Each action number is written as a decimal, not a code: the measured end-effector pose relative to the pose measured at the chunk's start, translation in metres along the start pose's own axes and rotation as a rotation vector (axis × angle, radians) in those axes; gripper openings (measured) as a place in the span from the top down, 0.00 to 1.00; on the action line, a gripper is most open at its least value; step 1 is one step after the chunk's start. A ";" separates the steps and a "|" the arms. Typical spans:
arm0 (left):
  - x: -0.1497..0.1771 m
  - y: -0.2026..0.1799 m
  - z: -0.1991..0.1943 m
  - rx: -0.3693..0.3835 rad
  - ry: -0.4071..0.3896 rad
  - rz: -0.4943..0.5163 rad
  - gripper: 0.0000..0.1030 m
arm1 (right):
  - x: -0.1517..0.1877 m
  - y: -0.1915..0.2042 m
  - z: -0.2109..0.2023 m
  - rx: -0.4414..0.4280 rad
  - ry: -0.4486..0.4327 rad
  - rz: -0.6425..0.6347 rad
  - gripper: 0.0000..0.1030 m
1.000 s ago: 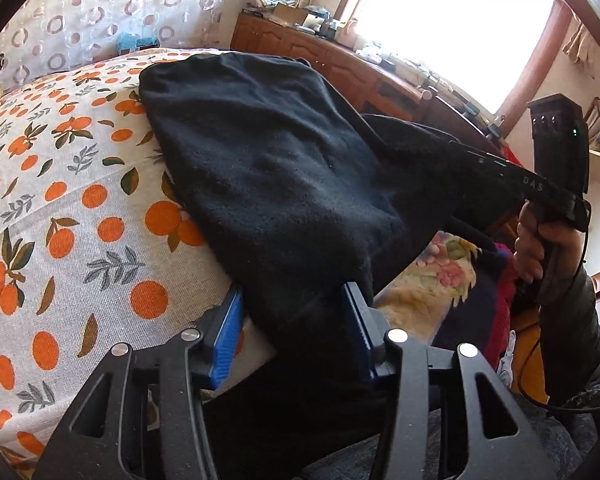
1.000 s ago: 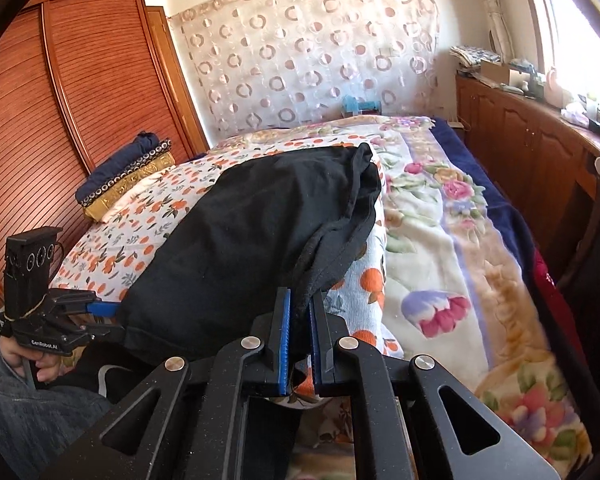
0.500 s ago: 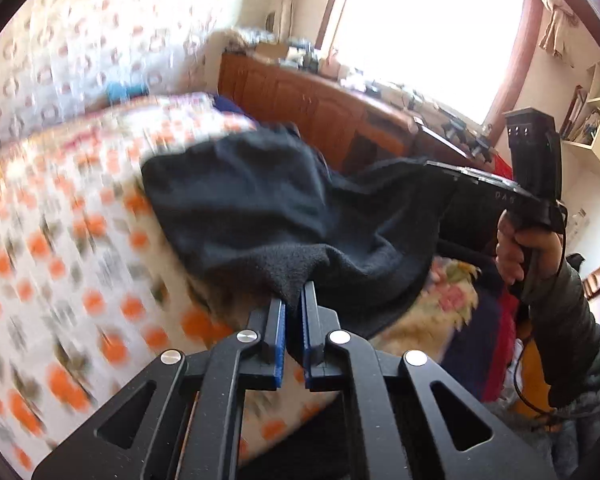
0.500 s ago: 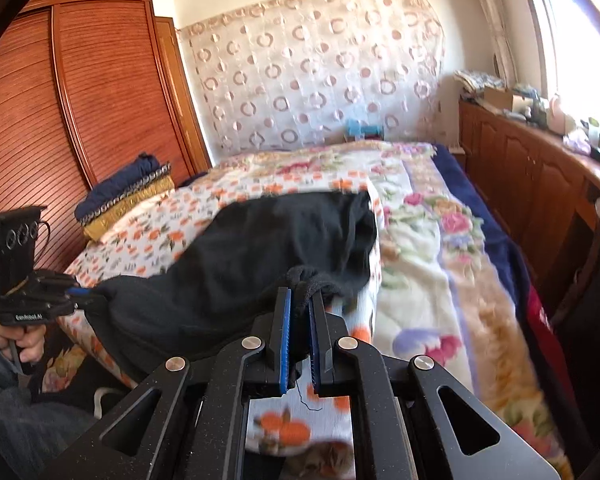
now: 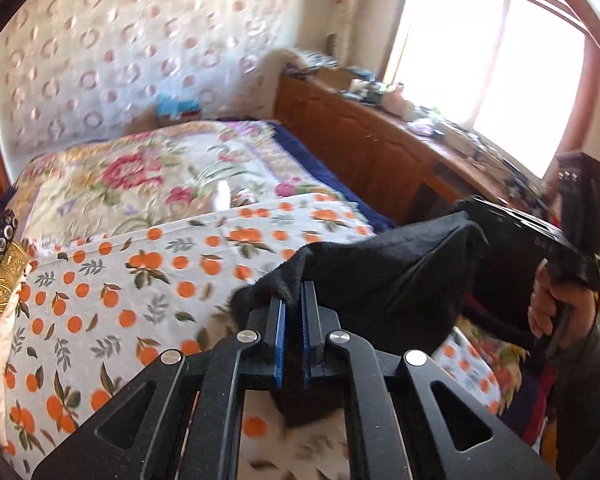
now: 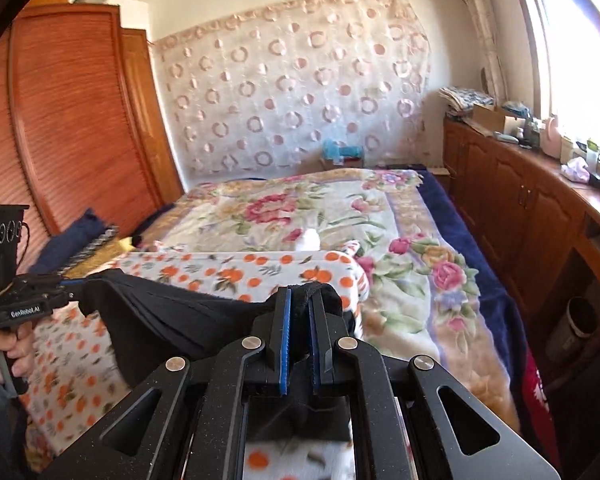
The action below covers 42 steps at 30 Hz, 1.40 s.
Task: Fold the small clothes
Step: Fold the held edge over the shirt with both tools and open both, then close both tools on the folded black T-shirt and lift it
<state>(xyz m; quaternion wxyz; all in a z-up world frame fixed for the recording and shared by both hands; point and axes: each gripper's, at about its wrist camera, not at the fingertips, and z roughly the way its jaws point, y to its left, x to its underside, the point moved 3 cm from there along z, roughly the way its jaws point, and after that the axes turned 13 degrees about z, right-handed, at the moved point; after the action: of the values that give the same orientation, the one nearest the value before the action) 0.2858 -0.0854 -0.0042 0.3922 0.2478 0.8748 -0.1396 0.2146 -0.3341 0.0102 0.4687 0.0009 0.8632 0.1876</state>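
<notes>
**Black garment lifted taut between two grippers above the bed**

A person holds a small black garment (image 5: 384, 276) stretched in the air over the foot of a bed, one edge pinched in each tool. The left gripper (image 5: 293, 306) has its blue pads pressed together on a bunched corner of the cloth; the right gripper (image 6: 299, 312) is likewise clamped on the opposite corner, its jaws nearly touching with fabric caught between. Seen from the right wrist, the cloth runs as a sagging band from one tool to the other, with the person's left hand (image 6: 8, 350) gripping the handle at the far end. Holding it by two corners probably serves to shake the piece flat and square it before it is laid down for a first fold.

Below lies the orange-print sheet (image 5: 112, 292), apparently the folding surface, over a floral blanket (image 6: 384, 236). A stack of folded textiles (image 6: 80, 242) sits at the bed's edge beside the wardrobe (image 6: 72, 120). A waste bin (image 6: 572, 330) stands under the wooden sideboard (image 6: 516, 200); its contents cannot be made out.
</notes>
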 end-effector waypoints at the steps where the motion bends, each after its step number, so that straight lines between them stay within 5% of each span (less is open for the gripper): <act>1: 0.000 0.005 0.006 -0.002 0.011 -0.004 0.93 | -0.001 0.000 0.011 0.014 0.010 -0.002 0.93; 8: 0.006 0.013 0.024 0.003 0.040 -0.028 0.90 | -0.011 0.007 0.078 0.117 0.099 -0.014 0.93; 10: 0.009 0.011 0.020 -0.008 0.045 -0.021 0.73 | -0.015 0.010 0.087 0.129 0.115 -0.011 0.93; 11: 0.009 0.010 0.015 -0.026 0.039 -0.013 0.55 | -0.018 0.013 0.090 0.132 0.116 -0.009 0.93; 15: 0.010 0.010 -0.002 -0.010 0.004 -0.030 0.30 | -0.032 0.015 0.085 0.138 0.098 0.016 0.91; 18: 0.012 0.002 -0.010 -0.007 -0.004 -0.001 0.30 | -0.034 0.014 0.065 0.154 0.052 0.019 0.78; 21: 0.017 -0.005 -0.007 -0.004 0.009 0.023 0.30 | -0.037 0.013 0.044 0.161 -0.003 0.029 0.38; 22: 0.020 -0.006 -0.004 -0.001 0.018 0.022 0.30 | -0.036 0.013 0.036 0.148 -0.009 0.034 0.34; 31: 0.042 0.003 0.053 0.040 0.138 -0.061 0.30 | 0.038 -0.010 0.052 0.123 0.211 -0.023 0.27; 42: 0.046 0.004 0.090 0.120 0.202 -0.096 0.30 | 0.042 -0.036 0.086 0.042 0.310 0.078 0.27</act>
<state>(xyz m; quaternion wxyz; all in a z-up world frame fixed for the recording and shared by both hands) 0.3171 -0.1063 -0.0978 0.2796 0.2413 0.9108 -0.1848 0.2667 -0.3320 -0.0775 0.3222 0.0153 0.9282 0.1854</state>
